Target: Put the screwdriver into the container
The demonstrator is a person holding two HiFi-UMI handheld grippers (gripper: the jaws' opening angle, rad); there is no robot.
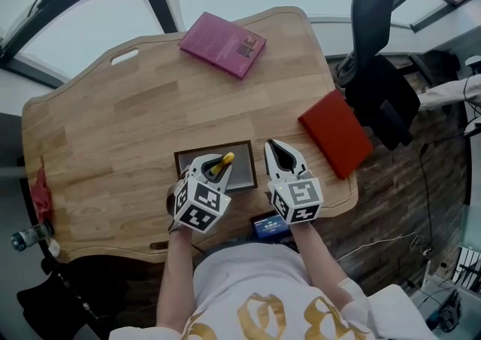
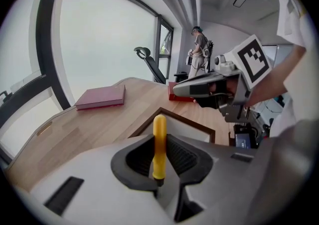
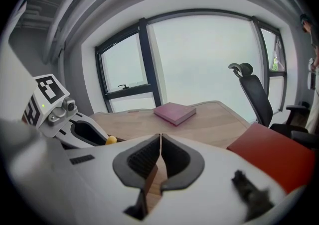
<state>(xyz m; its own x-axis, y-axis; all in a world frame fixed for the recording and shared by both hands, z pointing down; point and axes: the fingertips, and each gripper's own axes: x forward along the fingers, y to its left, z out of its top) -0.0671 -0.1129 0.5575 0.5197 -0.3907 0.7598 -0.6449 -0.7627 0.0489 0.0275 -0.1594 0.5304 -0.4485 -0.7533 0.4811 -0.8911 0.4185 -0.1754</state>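
Left tool grips the screwdriver over the container

The left tool point(image 2: 159, 150) is partly closed on a yellow-handled screwdriver point(image 2: 159, 134), handle pointing up and out, above the dark-framed rectangular container point(image 1: 242, 170) on the wooden bench point(image 1: 135, 128). Just beside it, the right tool point(image 3: 160, 155) has its jaws together on nothing. Farther off lie a pink book point(image 1: 223, 44) and a red book point(image 1: 335, 134).

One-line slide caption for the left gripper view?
Left gripper holds the yellow-handled screwdriver between its jaws, handle pointing forward, dark-rimmed container just beyond.
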